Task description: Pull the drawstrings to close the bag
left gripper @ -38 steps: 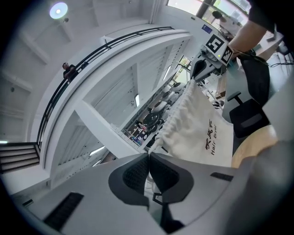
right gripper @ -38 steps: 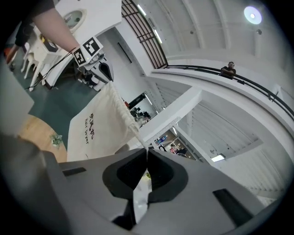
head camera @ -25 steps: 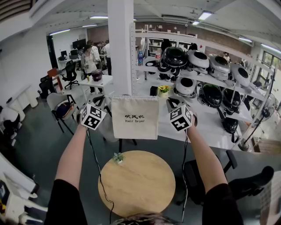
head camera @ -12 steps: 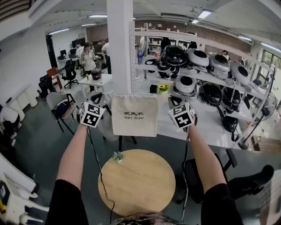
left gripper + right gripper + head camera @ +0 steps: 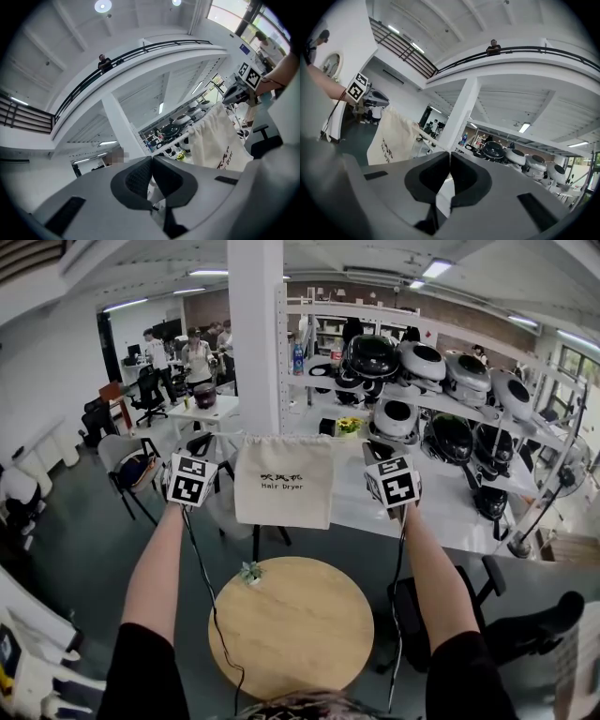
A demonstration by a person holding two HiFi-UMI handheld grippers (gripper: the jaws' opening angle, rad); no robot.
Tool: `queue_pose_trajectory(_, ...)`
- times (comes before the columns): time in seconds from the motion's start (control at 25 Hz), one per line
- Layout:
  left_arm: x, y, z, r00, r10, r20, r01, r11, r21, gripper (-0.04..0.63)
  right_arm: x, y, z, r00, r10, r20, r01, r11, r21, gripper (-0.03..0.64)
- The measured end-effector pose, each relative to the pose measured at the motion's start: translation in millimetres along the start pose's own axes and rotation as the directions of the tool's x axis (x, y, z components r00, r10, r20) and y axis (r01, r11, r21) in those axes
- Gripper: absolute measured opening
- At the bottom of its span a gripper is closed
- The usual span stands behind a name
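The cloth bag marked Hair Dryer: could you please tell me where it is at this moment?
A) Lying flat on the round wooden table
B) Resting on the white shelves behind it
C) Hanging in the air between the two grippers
C: the bag hangs between the left gripper and the right gripper, each shut on a drawstring, well clear of the round table below it.

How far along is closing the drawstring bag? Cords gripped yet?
Done: the left gripper and right gripper are each shut on a drawstring, and the bag hangs in the air between them. In hand: the cord to the right jaws runs taut. Left: the mouth is only lightly gathered and nearly as wide as the bag, so most of the outward pull likely remains.
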State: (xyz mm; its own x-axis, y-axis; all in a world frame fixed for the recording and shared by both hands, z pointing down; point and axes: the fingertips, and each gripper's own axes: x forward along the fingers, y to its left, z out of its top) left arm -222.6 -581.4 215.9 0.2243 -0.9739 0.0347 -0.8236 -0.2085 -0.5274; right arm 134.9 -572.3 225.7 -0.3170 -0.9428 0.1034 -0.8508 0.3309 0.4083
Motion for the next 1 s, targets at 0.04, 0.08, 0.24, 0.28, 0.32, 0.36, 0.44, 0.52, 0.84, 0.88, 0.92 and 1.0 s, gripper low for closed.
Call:
queue_pose_trajectory(0.04, -0.5, 1.3, -0.6, 1.000, 0.004, 0.000, -0.004, 1.000, -0.010, 0.020, -0.3, -1.8, 0.0, 1.000, -0.002, 0.004, 0.002, 1.000, 0.008, 0.005)
queue_pose_trajectory(0.08, -0.9, 2.9, -1.4, 1.000, 0.009, -0.001, -0.009, 1.000, -0.019, 0.020, -0.6, -2.9, 0.2, 1.000, -0.003, 0.006, 0.003, 1.000, 0.015, 0.005)
queue_pose_trajectory(0.24, 1.1, 8.8, -6.2, 1.000, 0.030, -0.005, -0.030, 0.999, -0.044, 0.020, -0.2, -6.8, -1.9, 1.000, -0.008, 0.014, 0.008, 0.999, 0.035, 0.005)
queue_pose_trajectory(0.28, 1.9, 10.4, -5.5, 0.999, 0.033, -0.004, -0.033, 0.998, -0.050, 0.020, 0.2, -8.6, -2.6, 1.000, -0.010, 0.015, 0.010, 0.999, 0.042, 0.005)
queue_pose_trajectory(0.32, 2.4, 12.0, -4.6, 0.999, 0.034, -0.004, -0.034, 0.998, -0.056, 0.020, 0.6, -10.8, -3.1, 1.000, -0.012, 0.016, 0.012, 0.999, 0.050, 0.005)
queue_pose_trajectory(0.36, 2.6, 13.4, -3.8, 0.999, 0.034, -0.004, -0.034, 0.998, -0.060, 0.020, 0.7, -13.1, -3.8, 1.000, -0.014, 0.016, 0.013, 0.998, 0.058, 0.005)
queue_pose_trajectory(0.44, 1.4, 15.6, -3.3, 0.999, 0.035, -0.007, -0.036, 0.997, -0.065, 0.020, -0.2, -16.9, -4.9, 1.000, -0.017, 0.016, 0.016, 0.997, 0.071, 0.005)
queue_pose_trajectory(0.52, 0.1, 17.6, -2.8, 0.999, 0.036, -0.005, -0.037, 0.997, -0.070, 0.020, -1.7, -19.3, -4.5, 1.000, -0.022, 0.019, 0.020, 0.997, 0.080, 0.005)
queue_pose_trajectory(0.84, -1.3, 25.6, -4.9, 0.999, 0.044, -0.011, -0.045, 0.995, -0.089, 0.020, -3.4, -25.9, -7.0, 0.999, -0.026, 0.024, 0.023, 0.995, 0.096, 0.005)
queue_pose_trajectory(0.88, -1.8, 26.2, -5.5, 0.999, 0.045, -0.013, -0.046, 0.995, -0.090, 0.020, -3.8, -26.2, -7.8, 0.999, -0.025, 0.025, 0.022, 0.995, 0.098, 0.005)
queue_pose_trajectory(0.92, -1.9, 26.5, -5.9, 0.999, 0.047, -0.014, -0.048, 0.995, -0.092, 0.020, -3.8, -26.7, -8.7, 0.999, -0.024, 0.025, 0.021, 0.995, 0.099, 0.005)
queue_pose_trajectory(1.0, -1.5, 26.7, -5.9, 0.999, 0.048, -0.013, -0.049, 0.995, -0.091, 0.020, -3.2, -28.3, -11.0, 0.999, -0.022, 0.025, 0.020, 0.995, 0.102, 0.005)
